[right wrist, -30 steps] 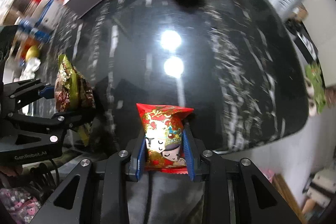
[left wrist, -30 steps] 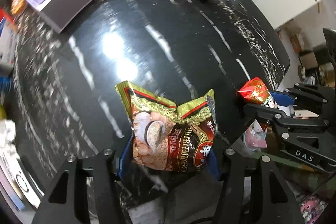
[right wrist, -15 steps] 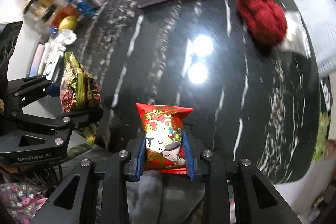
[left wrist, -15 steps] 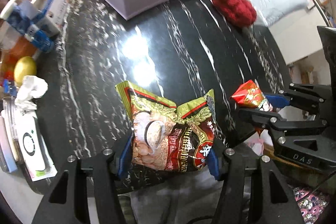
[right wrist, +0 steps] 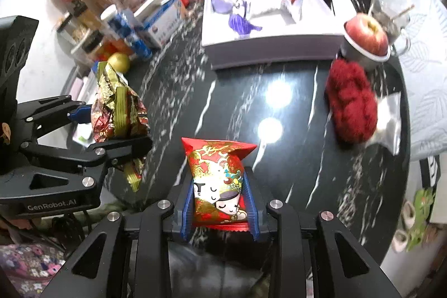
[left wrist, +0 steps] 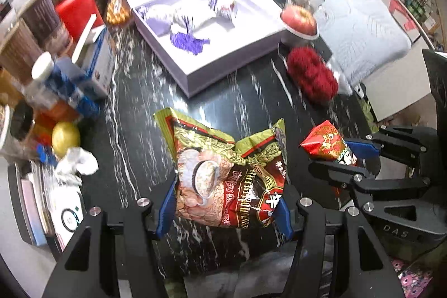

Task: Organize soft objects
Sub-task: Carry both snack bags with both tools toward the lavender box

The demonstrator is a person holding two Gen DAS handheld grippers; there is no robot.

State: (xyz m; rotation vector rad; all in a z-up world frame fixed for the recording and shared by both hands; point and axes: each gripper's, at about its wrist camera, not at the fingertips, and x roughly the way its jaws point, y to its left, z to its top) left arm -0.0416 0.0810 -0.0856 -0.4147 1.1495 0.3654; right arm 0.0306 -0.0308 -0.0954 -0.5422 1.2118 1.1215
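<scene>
Grippers: two, each closed on one snack packet, both held above the near edge of the black marble table point(right wrist: 307, 158). Left gripper point(left wrist: 223, 211): blue pads pressed against both sides of the green-and-brown snack bag point(left wrist: 226, 175), jaws held fairly wide apart by the bag's width; the bag stands upright, its top crumpled. Right gripper point(right wrist: 219, 214): jaws narrower, clamped on the red cartoon packet point(right wrist: 219, 180), also upright. From the left wrist view the right gripper sits just to the right, red packet pointing toward the table.

Other soft items on the table: one red fuzzy bundle point(right wrist: 352, 105) at the far right, touching a clear plastic pouch point(right wrist: 388, 119). One open lavender box point(right wrist: 259, 27) behind, holding several wrapped pieces and one purple tassel point(right wrist: 240, 25). One apple point(right wrist: 366, 34) on a small cup beside the box. One lemon point(left wrist: 65, 137) at the left edge among jars and cartons; count of those unclear.
</scene>
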